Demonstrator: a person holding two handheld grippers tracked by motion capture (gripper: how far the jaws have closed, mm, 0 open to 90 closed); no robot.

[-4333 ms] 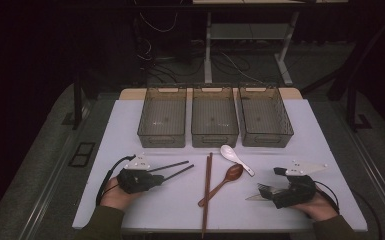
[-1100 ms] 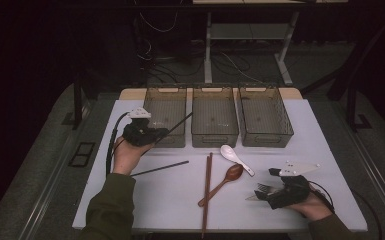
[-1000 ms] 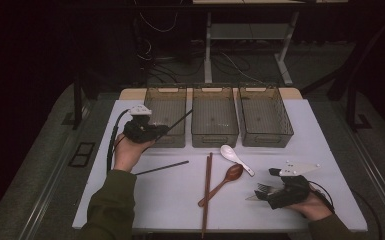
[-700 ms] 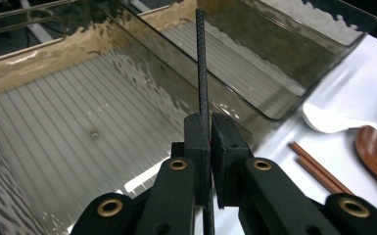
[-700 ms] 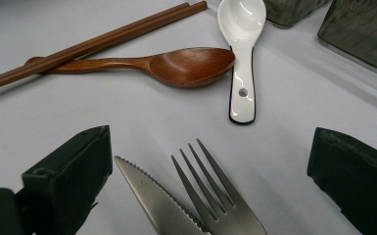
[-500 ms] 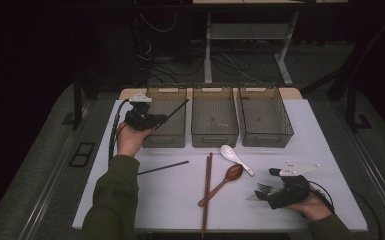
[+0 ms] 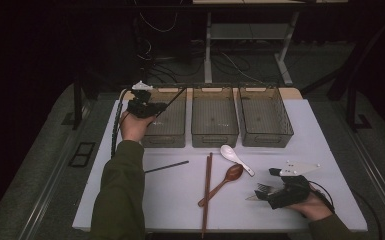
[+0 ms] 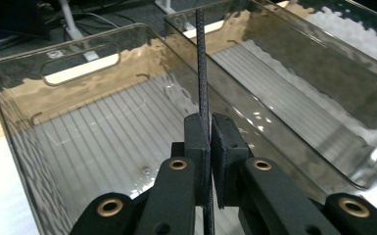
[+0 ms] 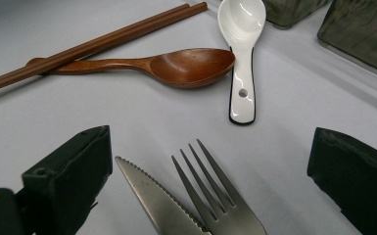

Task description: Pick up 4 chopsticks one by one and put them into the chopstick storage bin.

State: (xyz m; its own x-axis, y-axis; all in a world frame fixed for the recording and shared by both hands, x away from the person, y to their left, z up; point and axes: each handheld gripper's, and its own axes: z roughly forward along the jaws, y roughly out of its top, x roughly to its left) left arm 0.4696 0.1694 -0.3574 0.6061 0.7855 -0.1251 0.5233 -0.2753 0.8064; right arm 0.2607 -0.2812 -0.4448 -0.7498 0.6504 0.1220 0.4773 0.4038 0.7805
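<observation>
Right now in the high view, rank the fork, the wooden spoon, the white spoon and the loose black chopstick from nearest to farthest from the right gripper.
1. Fork, lying between the open jaws of the right gripper.
2. Wooden spoon, to the gripper's left.
3. White spoon, up and left, its handle end by the wooden spoon's bowl.
4. Loose black chopstick, far left, beside the sleeve.

High view above the table point(image 7: 300, 125); close tool views, sharing bins and cutlery.

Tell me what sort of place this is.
Probably a lab or workshop bench set up for sorting cutlery: a white table with three clear plastic bins, handheld grippers with trailing cables, such as the left gripper, and loose wires beneath a desk frame behind.
</observation>
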